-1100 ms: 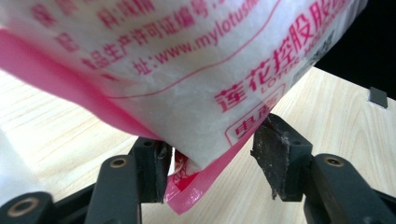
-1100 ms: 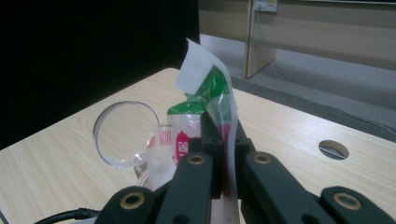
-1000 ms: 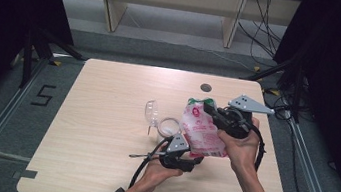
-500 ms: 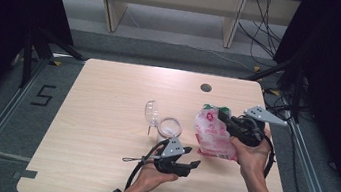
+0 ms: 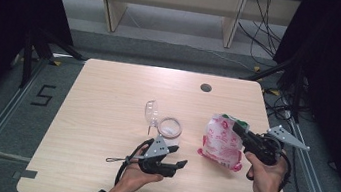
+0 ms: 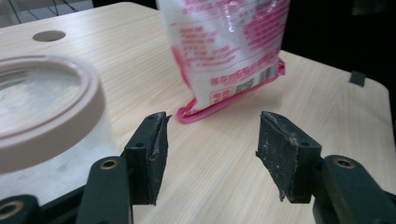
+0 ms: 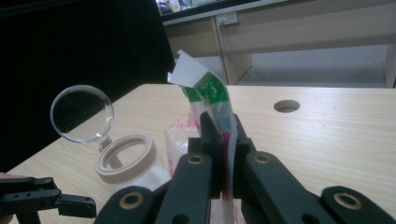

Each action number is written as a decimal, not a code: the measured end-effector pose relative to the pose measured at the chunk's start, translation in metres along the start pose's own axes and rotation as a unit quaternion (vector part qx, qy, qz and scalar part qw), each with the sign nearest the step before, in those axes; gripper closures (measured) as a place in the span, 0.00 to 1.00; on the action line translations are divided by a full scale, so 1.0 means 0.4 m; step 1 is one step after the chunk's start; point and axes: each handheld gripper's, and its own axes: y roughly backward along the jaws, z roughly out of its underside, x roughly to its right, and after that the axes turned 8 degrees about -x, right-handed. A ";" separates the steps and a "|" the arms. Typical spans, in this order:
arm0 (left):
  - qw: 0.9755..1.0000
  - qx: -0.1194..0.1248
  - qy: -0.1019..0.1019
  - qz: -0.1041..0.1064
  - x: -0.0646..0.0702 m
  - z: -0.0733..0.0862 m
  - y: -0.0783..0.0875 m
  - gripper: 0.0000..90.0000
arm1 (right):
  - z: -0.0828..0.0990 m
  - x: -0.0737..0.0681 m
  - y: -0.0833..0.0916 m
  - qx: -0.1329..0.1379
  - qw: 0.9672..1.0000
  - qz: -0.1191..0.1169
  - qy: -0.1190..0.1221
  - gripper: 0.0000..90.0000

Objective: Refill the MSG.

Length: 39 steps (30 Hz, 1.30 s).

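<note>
A pink-and-white plastic bag (image 5: 222,141) with a green top (image 7: 205,88) hangs upright at the right of the table, its lower edge (image 6: 224,100) down at the tabletop. My right gripper (image 5: 239,131) is shut on the bag's top, which is pinched flat between the jaws (image 7: 223,135). A clear jar (image 5: 170,129) with a beige rim (image 6: 46,112) stands mid-table, its round clear lid (image 7: 81,113) hinged up. My left gripper (image 5: 180,164) lies in front of the jar, pointing at the bag. Its jaws (image 6: 210,140) have just been opening and hold nothing.
The wooden table (image 5: 103,132) has a round cable hole (image 5: 205,87) at the back right. Cables (image 5: 278,108) run off its right edge. A wooden shelf's legs (image 5: 112,12) stand on the floor beyond the table. Dark curtains hang on both sides.
The right gripper has carried the bag right and down toward the tabletop. The left gripper has come away from the bag's bottom, moved left and back, and its jaws stand wider.
</note>
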 end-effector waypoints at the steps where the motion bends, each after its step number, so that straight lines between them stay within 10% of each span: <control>1: 1.000 0.001 -0.001 0.003 -0.003 0.001 0.002 0.47 | 0.006 0.004 0.006 0.000 1.000 -0.004 -0.007 1.00; 39: 1.000 0.006 0.006 -0.008 -0.034 -0.001 0.052 0.44 | 0.102 0.106 0.043 -0.016 0.996 0.070 -0.058 0.97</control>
